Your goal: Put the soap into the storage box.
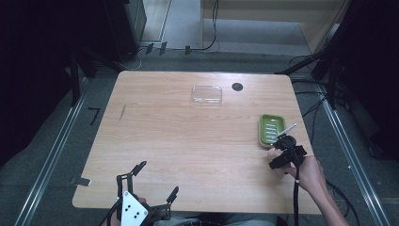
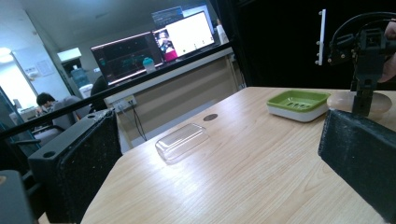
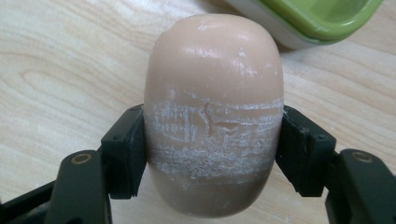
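Note:
A pale beige oval bar of soap (image 3: 213,79), scuffed white across its middle, lies on the wooden table with my right gripper (image 3: 213,140) shut on its sides. It sits just short of a green soap dish (image 3: 317,16) on a white base. In the high view the right gripper (image 1: 278,149) is at the table's right edge, right in front of the soap dish (image 1: 272,129). My left gripper (image 1: 158,178) hovers open near the front edge with nothing between its fingers. From the left gripper view (image 2: 219,158), the dish (image 2: 298,103) and the soap (image 2: 382,101) lie far off.
A clear plastic lid (image 1: 206,94) rests near the table's far edge, beside a round black cable hole (image 1: 237,86). The wooden table (image 1: 188,136) ends close to the right gripper on the right. Monitors and a seated person are in the room beyond.

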Demonstrator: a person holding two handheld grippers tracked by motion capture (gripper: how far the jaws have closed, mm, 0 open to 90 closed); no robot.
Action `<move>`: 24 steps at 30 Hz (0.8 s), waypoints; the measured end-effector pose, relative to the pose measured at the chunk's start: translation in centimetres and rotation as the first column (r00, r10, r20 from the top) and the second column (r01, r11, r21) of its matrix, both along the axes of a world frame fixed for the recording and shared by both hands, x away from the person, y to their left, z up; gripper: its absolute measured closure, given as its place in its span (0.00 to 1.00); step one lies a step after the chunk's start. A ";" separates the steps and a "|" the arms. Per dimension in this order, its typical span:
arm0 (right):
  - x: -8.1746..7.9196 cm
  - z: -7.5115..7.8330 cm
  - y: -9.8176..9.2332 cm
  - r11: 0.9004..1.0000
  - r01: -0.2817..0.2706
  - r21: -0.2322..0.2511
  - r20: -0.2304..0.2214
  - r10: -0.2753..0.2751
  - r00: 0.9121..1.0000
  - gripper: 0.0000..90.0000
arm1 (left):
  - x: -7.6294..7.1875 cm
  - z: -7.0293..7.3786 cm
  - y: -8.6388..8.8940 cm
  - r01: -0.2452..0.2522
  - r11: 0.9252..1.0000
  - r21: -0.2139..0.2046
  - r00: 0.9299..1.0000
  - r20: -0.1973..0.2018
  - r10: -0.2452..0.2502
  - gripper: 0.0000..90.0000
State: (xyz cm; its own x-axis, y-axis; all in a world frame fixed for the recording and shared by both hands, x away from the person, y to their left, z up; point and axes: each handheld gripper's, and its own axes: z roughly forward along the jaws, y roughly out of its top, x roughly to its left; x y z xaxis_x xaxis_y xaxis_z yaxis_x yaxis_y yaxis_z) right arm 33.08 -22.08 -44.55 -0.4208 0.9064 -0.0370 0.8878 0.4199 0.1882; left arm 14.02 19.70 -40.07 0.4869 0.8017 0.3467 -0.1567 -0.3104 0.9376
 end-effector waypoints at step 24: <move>0.9 1.3 -0.5 0.999 0.045 -0.004 0.046 -0.044 0.998 0.37 | 0.0 0.0 0.0 0.002 1.000 0.003 1.000 -0.001 -0.002 0.00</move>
